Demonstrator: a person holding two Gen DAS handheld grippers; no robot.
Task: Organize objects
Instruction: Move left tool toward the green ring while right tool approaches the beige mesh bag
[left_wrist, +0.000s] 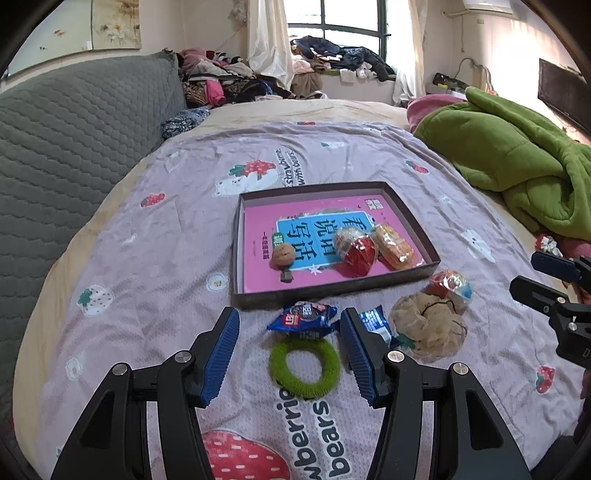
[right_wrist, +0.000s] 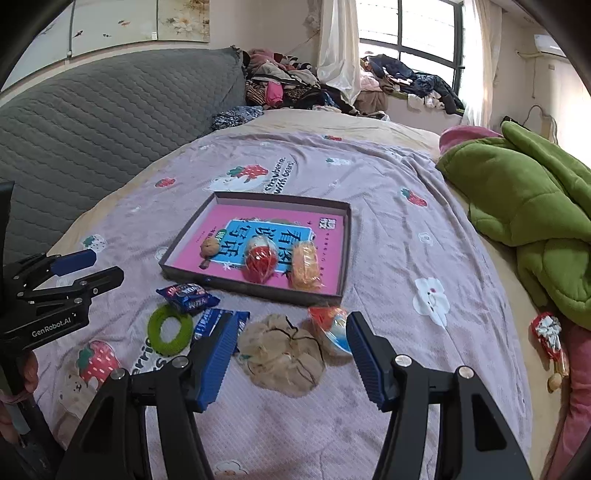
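Your left gripper (left_wrist: 290, 356) is hovering wide open over the green hair ring (left_wrist: 304, 367), which is lying flat on the strawberry bedsheet (left_wrist: 147, 258) between the blue pads, nothing gripped. Your right gripper (right_wrist: 291, 356) is gaping just as wide, framing the beige scrunchie (right_wrist: 282, 354) without touching it as far as I can tell. Just past the ring, a blue snack packet (left_wrist: 303, 318) is sitting near a second blue wrapper (right_wrist: 218, 322), and a red-and-blue wrapped candy (right_wrist: 332, 328) is resting against the scrunchie's far edge. Beyond those, the shallow brown tray (left_wrist: 334, 291) is holding a pink book (left_wrist: 258, 236) with a small brown plush (left_wrist: 282, 254), a red netted pouch (left_wrist: 356, 254) and an orange wrapped snack (left_wrist: 393, 245) lying on top. Further off, a green blanket (right_wrist: 524, 206) is bunching up on the right, and clothes (right_wrist: 284, 83) are piling up by the window.
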